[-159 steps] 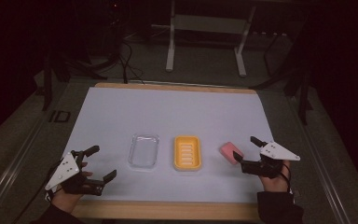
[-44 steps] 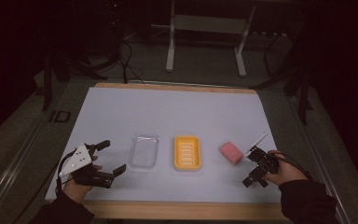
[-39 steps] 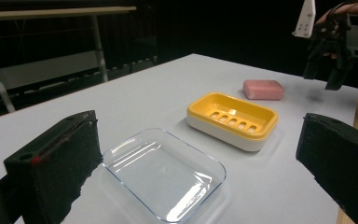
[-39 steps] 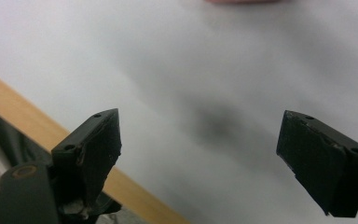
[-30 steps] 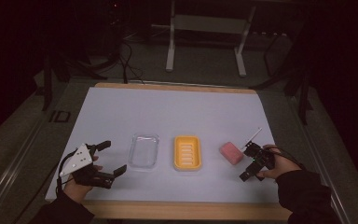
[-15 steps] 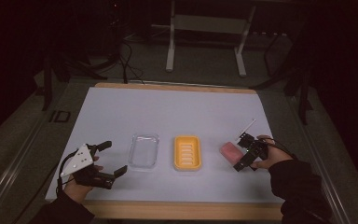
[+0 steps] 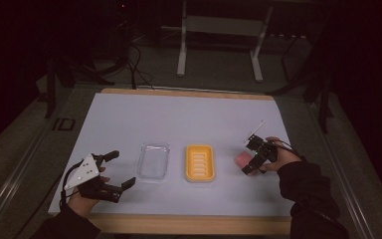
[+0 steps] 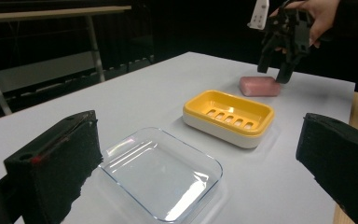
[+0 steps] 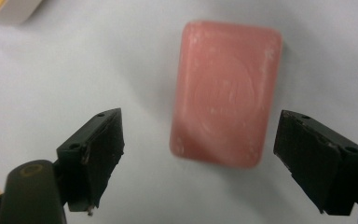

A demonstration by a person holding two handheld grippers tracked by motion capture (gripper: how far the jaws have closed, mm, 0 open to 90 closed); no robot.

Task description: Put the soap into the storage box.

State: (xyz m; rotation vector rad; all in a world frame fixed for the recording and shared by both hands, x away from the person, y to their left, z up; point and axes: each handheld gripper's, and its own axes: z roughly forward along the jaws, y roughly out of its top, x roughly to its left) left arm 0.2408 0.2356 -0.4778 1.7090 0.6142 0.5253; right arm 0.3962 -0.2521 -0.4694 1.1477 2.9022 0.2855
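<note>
Right gripper points down over the pink rectangular soap bar, jaws spread wide and just been closing a little, pads not touching; bar lies flat on the table between and slightly beyond the tips, nearer the pad at right of the right gripper view. Risk 1: off-centre closure. One pad meets the bar first, shoves or spins it on the smooth surface. Risk 2: soap likely slick, so a pinch near one end could squirt it out or drop it short of the yellow-and-white plastic soap dish, just to the tool's left in the high view. Beyond that the clear glass tray. Left gripper sits at the far left, jaws apart, empty, well clear. Surface: pale matte tabletop, wood edge strip, no clutter. Room: dark; grey floor, cables and metal stand legs behind the table.
</note>
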